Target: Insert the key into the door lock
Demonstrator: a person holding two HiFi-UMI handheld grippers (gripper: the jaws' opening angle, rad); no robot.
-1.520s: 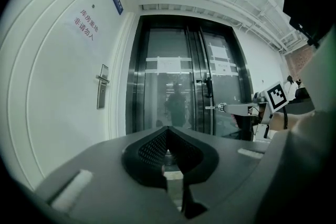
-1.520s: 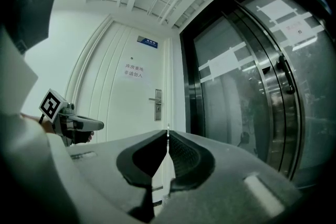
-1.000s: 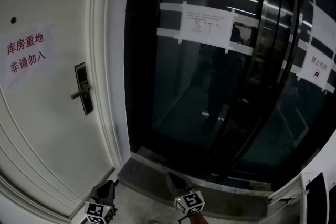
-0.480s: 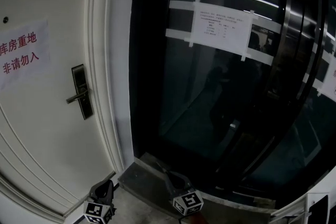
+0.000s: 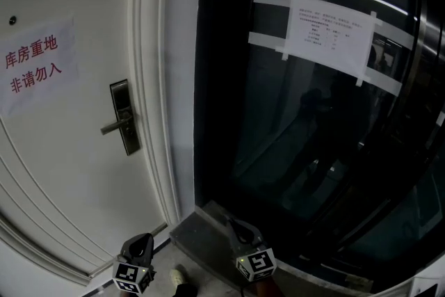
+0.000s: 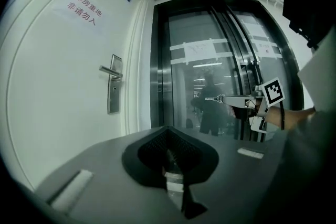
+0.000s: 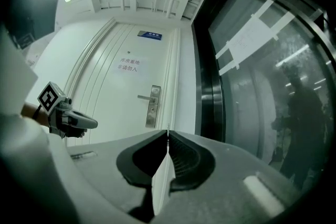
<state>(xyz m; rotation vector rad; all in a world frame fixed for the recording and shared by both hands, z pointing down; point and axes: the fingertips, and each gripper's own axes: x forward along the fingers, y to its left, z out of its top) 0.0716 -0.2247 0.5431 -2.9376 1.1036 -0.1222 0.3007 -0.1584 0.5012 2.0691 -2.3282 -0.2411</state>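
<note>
I'm keeping the right gripper (image 7: 168, 134) clamped on the key (image 6: 212, 98); jaws pressed together with the blade sticking out past the tips; the key's long axis is running level along the jaw line.

The left gripper (image 6: 169, 136) is riding with jaws together and nothing between them.

I'm looking at the lock plate (image 5: 124, 118) on the white door (image 5: 62, 170); it's sitting well apart from both grippers, ahead and up to the left in the head view, with the lever handle (image 5: 115, 126) poking out to the left; I'm reading the dark spot under the handle as the keyhole.

In the right gripper view the plate is lying just left of the jaw line and above it, so I'm judging the key needs to swing a little left and go forward.

The left gripper is sitting nearer the door, but the right one is carrying the key.

Writing: the sign (image 5: 33, 60) on the door is reading 库房重地 / 非请勿入 in red; the blue plate (image 7: 150, 35) above it is too small to read; the sheet (image 5: 330, 35) taped on the glass door (image 5: 313, 149) is showing fine print I can't make out.
</note>
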